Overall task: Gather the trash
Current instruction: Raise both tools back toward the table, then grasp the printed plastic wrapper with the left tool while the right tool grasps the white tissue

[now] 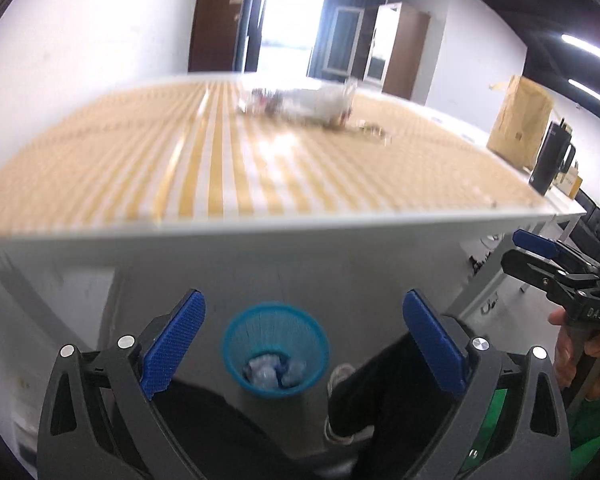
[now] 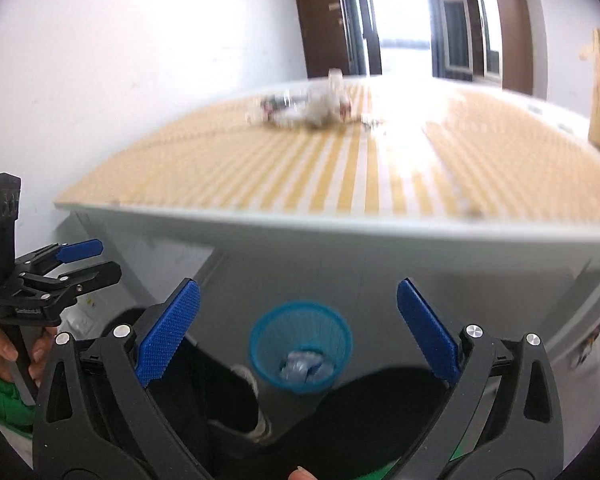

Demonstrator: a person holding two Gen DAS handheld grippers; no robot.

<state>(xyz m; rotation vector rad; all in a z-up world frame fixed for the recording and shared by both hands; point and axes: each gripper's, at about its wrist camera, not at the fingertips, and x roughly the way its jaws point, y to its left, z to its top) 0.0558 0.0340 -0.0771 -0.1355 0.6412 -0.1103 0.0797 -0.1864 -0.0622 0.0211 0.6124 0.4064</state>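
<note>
Both claws hang low in front of the near edge of the table (image 1: 300, 228), above a blue bin (image 1: 275, 350) that stands on the floor between the person's legs. The left gripper (image 1: 304, 344) is spread wide and holds nothing; the right gripper (image 2: 298, 334) is likewise wide open and empty. The bin is a tapered, round-mouthed basket with fine ribbed mesh walls, and crumpled pale wrapping (image 1: 270, 372) already lies in its bottom.

The remaining trash (image 1: 300, 104) sits in a loose heap at the far side of the table, well apart from both claws; motion blur hides its details, though it appears to be clear plastic and white scraps with small red marks. The tabletop carries a woven-looking pattern of tan and white stripes over a plain white edge.

Judged from this layout, a drop into the bin is complete and the step in hand is the return for more. The next move calls for raising a claw above the table edge, reaching to the far heap, and closing the ridged blue pads (image 1: 172, 344) on one light, crushable piece.
</note>
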